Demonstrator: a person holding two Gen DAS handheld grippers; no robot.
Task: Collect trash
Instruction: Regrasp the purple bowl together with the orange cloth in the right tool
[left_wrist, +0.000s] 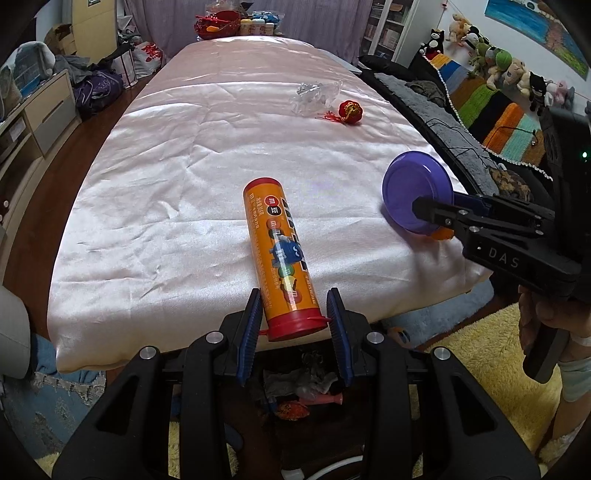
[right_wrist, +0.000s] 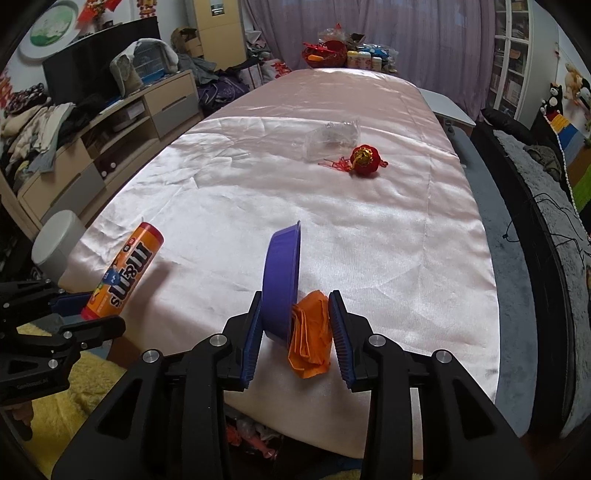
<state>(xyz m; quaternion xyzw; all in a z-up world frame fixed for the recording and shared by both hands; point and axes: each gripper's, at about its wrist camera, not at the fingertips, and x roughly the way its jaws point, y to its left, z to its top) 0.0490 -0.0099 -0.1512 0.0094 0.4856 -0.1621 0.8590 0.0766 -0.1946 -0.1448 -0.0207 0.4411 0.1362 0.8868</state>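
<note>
Holding two things at the near edge of the pink satin table (left_wrist: 207, 155), you have your left gripper (left_wrist: 294, 325) with its pads around the red cap end of the orange candy tube (left_wrist: 280, 254) — whether they press on it you cannot tell. Your right gripper (right_wrist: 295, 332) is clamped on a purple dish (right_wrist: 282, 280) stood on edge together with folded orange paper (right_wrist: 310, 336). Farther off, right of centre, lie a clear plastic wrapper (right_wrist: 332, 138) and a red ornament (right_wrist: 364, 158), just beside each other.
</note>
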